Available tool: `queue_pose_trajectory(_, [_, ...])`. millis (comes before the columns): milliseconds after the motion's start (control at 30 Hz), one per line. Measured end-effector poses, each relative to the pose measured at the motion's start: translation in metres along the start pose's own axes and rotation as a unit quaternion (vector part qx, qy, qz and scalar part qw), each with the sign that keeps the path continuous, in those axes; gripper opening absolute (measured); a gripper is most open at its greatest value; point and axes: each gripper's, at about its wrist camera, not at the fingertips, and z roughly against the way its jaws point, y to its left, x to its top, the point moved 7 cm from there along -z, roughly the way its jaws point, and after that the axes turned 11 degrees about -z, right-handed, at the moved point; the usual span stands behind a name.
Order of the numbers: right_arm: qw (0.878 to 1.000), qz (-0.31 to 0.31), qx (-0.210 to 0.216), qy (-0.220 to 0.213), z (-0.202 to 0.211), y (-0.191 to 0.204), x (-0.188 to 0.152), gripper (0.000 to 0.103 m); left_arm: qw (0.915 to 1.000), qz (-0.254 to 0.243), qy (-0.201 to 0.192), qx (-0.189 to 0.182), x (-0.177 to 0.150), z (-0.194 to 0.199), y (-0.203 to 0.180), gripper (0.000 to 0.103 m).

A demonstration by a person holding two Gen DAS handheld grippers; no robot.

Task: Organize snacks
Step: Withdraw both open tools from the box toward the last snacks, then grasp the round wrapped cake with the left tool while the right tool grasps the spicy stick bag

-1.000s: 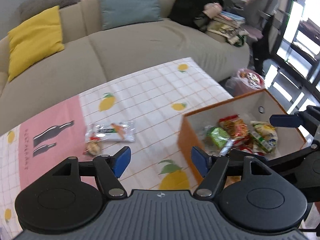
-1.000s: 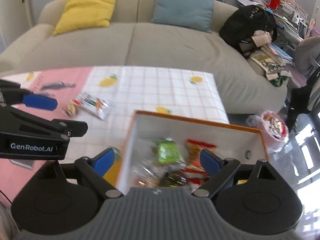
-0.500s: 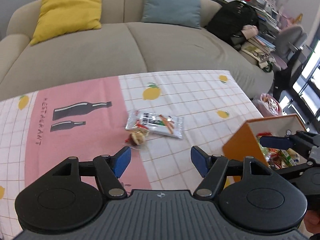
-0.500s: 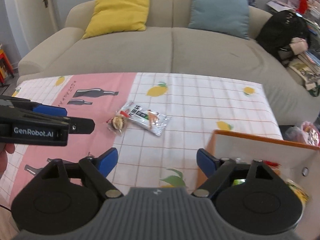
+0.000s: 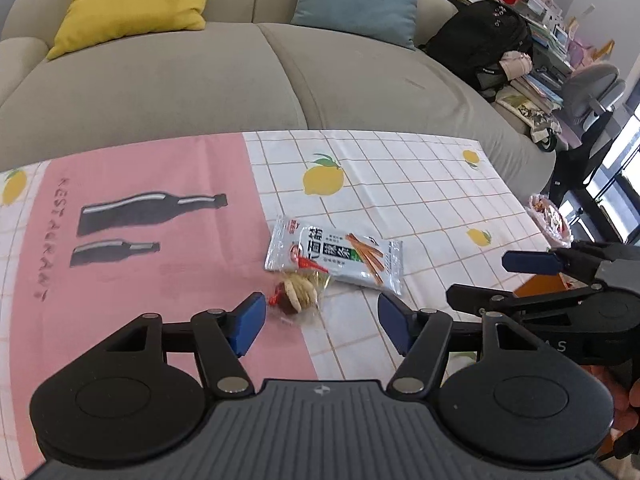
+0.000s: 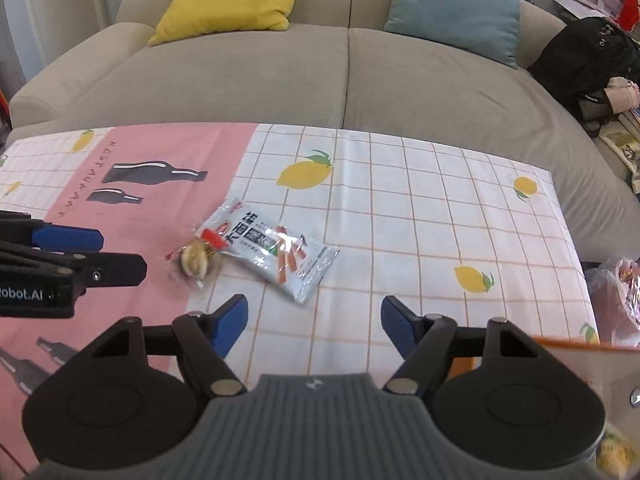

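Note:
A white snack packet [image 5: 334,256] [image 6: 272,254] with orange sticks printed on it lies flat on the tablecloth. A small clear-wrapped round snack [image 5: 298,293] [image 6: 196,262] rests against its near-left corner. My left gripper [image 5: 320,322] hovers just short of the small snack, jaws closing with nothing between them. Nothing lies between the closing jaws of my right gripper [image 6: 314,322] either; it hangs near the packet's lower end. Only an orange rim [image 6: 572,346] [image 5: 540,285] of the snack box shows at the right.
A pink and lemon-print tablecloth [image 6: 400,208] covers the table. Behind it stands a beige sofa [image 6: 344,80] with yellow and blue cushions. A black backpack [image 5: 480,46] sits on the sofa's right end. A plastic bag [image 6: 616,292] lies on the floor past the table's right edge.
Both grippers swung left from over the orange box to the two snacks on the cloth and dropped lower. The box has slid to the right edge of both views. Both jaw pairs narrowed slightly.

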Motion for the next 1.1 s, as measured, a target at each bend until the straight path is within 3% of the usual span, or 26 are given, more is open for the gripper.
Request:
queue_pose_trajectory(167, [1.0, 0.007, 0.004, 0.012, -0.029, 0.002, 0.009, 0.071, 0.9998, 0.003, 0.019, 0.01, 0.004, -0.027, 0.01, 0.075])
queue_pose_trajectory(433, [0.995, 0.083, 0.021, 0.049, -0.077, 0.019, 0.011, 0.072, 0.9986, 0.003, 0.051, 0.011, -0.007, -0.062, 0.022, 0.075])
queue_pose_trajectory(633, [0.981, 0.189, 0.018, 0.047, -0.096, 0.032, 0.01, 0.08, 0.9979, 0.037, 0.053, -0.005, -0.011, -0.077, 0.029, 0.075])
queue_pose_trajectory(833, [0.968, 0.239, 0.041, 0.065, -0.114, 0.039, 0.019, 0.087, 0.998, 0.028, 0.056, -0.01, -0.007, -0.079, 0.026, 0.073])
queue_pose_trajectory(967, [0.964, 0.253, 0.048, 0.071, -0.125, 0.042, 0.022, 0.087, 0.997, 0.045, 0.06, -0.02, -0.006, -0.082, 0.026, 0.07])
queue_pose_trajectory(1100, [0.968, 0.23, 0.066, 0.079, -0.128, 0.044, 0.022, 0.086, 0.9943, 0.075, 0.071, -0.029, -0.01, -0.087, 0.03, 0.063])
